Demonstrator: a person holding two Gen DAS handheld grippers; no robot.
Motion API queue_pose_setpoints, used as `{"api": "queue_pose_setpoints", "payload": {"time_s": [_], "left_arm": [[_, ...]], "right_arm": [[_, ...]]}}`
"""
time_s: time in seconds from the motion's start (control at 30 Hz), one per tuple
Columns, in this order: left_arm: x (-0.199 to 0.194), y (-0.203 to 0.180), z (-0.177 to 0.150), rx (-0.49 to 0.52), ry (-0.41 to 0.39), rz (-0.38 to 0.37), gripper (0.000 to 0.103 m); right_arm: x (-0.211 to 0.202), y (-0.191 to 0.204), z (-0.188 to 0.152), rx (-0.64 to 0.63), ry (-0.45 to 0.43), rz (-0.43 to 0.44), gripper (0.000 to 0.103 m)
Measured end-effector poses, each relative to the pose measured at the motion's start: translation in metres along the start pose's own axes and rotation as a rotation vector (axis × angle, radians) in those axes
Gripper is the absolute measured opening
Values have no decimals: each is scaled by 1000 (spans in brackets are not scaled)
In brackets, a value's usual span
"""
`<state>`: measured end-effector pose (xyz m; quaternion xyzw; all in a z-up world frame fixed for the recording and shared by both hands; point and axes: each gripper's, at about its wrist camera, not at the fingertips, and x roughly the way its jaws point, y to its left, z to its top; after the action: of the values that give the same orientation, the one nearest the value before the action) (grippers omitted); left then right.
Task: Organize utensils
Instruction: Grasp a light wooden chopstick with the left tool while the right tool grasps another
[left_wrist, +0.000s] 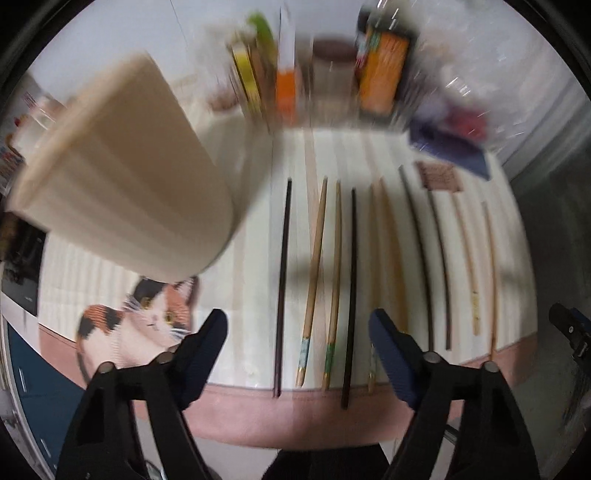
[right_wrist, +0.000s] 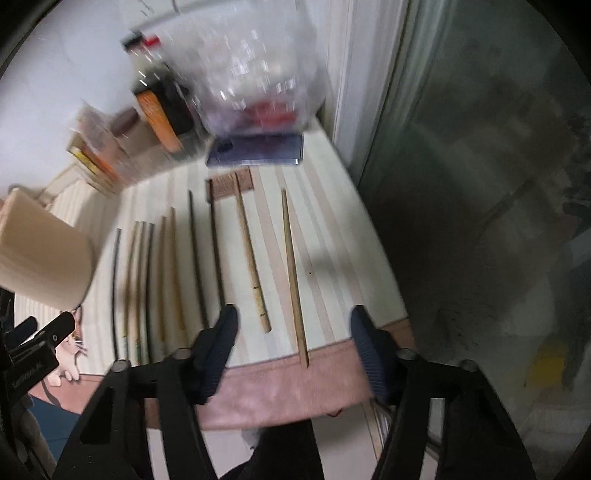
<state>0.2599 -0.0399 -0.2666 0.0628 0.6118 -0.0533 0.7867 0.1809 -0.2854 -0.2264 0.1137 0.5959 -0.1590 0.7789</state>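
Your left gripper (left_wrist: 297, 332) and right gripper (right_wrist: 291, 330) hover spread wide and empty over the chopsticks (left_wrist: 354, 291) lying in a row on the striped mat (left_wrist: 236, 288); they look light, stiff, slippery, so pinch mid-shaft; cream holder (left_wrist: 122, 177) far left
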Motion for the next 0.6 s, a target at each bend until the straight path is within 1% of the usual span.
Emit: {"api": "queue_pose_setpoints", "payload": {"time_s": [0.03, 0.1, 0.13, 0.23, 0.33, 0.37, 0.47, 0.5, 0.53, 0.6], "left_arm": [[11, -1, 4, -5, 25, 9, 63], [31, -5, 11, -2, 73, 18, 57], [39, -7, 14, 2, 92, 23, 50], [58, -14, 21, 24, 139, 36, 45], [72, -14, 24, 23, 173, 58, 43], [76, -11, 24, 11, 185, 61, 39], [79, -3, 26, -25, 195, 59, 36], [79, -1, 26, -35, 195, 54, 33], [79, 0, 26, -40, 198, 52, 28], [77, 2, 26, -39, 199, 34, 24]], "right_arm": [[12, -2, 5, 0, 24, 10, 52], [42, -8, 17, 3, 78, 34, 46], [56, -11, 23, -1, 104, 37, 44], [87, -18, 31, -7, 162, 42, 41], [107, -22, 36, -10, 212, 51, 41], [112, -21, 39, -13, 219, 47, 41], [127, -21, 46, -25, 237, 39, 41], [129, -20, 47, -30, 239, 36, 41], [132, -21, 48, -33, 242, 32, 41], [138, -21, 50, -36, 255, 30, 41]]}}
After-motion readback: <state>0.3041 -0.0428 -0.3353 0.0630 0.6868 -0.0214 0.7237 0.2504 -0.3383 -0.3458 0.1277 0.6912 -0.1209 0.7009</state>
